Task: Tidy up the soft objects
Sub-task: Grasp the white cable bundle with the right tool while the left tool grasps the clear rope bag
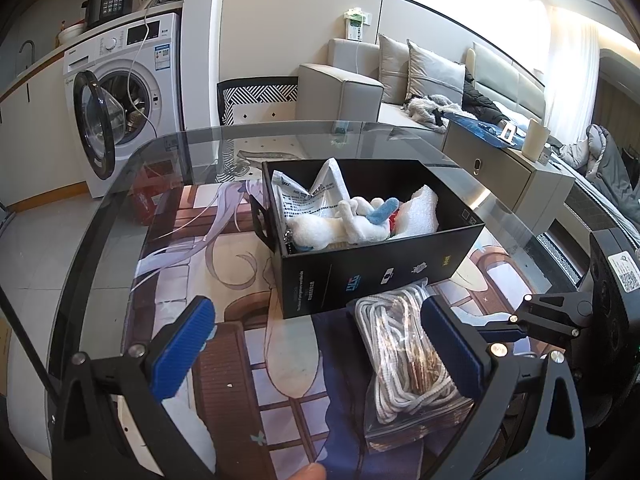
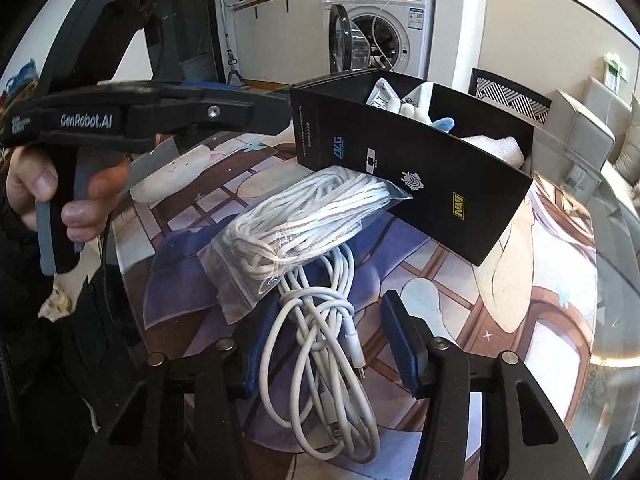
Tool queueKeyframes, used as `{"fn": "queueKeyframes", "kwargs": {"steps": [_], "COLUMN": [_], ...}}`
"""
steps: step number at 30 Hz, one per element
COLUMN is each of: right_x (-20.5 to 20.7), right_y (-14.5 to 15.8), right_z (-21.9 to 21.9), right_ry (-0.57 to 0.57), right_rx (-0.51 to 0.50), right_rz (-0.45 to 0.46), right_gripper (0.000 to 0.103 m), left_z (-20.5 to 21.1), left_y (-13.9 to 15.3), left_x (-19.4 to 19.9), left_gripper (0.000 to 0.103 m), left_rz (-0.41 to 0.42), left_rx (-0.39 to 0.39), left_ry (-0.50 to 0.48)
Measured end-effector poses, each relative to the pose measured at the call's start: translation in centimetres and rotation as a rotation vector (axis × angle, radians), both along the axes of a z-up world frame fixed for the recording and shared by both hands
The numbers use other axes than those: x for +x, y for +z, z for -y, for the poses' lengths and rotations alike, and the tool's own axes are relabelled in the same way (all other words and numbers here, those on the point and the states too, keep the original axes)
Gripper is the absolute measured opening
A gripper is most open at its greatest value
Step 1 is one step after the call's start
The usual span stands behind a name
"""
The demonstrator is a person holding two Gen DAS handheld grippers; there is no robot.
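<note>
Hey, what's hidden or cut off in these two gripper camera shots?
- Black cardboard box: right wrist view, its near wall hides most of the contents.
- Loose white charging cable: right wrist view, its lower loops run behind the right gripper.
- Clear zip bag of white cord: left wrist view, partly behind the left gripper's right finger.

My glass table [image 1: 120, 184] carries an illustrated mat [image 1: 240, 352]. Between my right jaws lies a white cable [image 2: 316, 344]; beyond them a bagged rope [image 2: 296, 224], then the black box [image 2: 420, 176].

Open-door washing machine [image 1: 124, 92] left, grey sofa [image 1: 400, 84] by pale wall (sunlit curtain [image 1: 572, 64] right), tiled floor [image 1: 32, 240].
</note>
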State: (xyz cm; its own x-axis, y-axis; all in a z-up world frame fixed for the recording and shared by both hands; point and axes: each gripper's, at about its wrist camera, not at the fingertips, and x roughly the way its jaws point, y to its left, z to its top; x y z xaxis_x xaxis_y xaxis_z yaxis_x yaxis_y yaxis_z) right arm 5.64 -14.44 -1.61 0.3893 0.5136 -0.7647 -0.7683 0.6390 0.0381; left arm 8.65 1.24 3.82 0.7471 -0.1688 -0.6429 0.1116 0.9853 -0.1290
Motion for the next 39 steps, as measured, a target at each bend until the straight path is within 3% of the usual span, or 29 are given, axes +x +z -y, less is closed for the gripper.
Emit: {"fn": "queueKeyframes", "kwargs": {"steps": [2,7,21,32,39], "right_x": [0.0,0.2,1.2,-0.4,-0.2], "right_y": [0.1,0.2,1.3,5.9,6.8], "right_z": [0.1,0.2,1.5,2.7,2.9], "right_ry": [-0.002,-0.01,-0.105,-0.136,-0.161], "right_rx": [0.001,0.006,0.03,0.098,0.124], "right_rz": [-0.002,0.001,0.059,0.187,0.208], "right_gripper": [0.051,0.037,0.035,0.035,0.035], "left_z": [0.0,0.0,-0.2,0.5,2.4], "left_y": [0.0,0.0,-0.2,-0.5,-1.7], "left_x": [0.0,0.1,0.2,0.3,0.4], "left_gripper": [0.103,0.103,0.103,0.103,0.103], "left_rz": [0.0,-0.002,-0.011,-0.027,-0.054], "left_rx": [-0.001,0.001,-0.001,0.006,0.038], "left_ry": [-0.001,0.001,0.002,-0.01,0.018]}}
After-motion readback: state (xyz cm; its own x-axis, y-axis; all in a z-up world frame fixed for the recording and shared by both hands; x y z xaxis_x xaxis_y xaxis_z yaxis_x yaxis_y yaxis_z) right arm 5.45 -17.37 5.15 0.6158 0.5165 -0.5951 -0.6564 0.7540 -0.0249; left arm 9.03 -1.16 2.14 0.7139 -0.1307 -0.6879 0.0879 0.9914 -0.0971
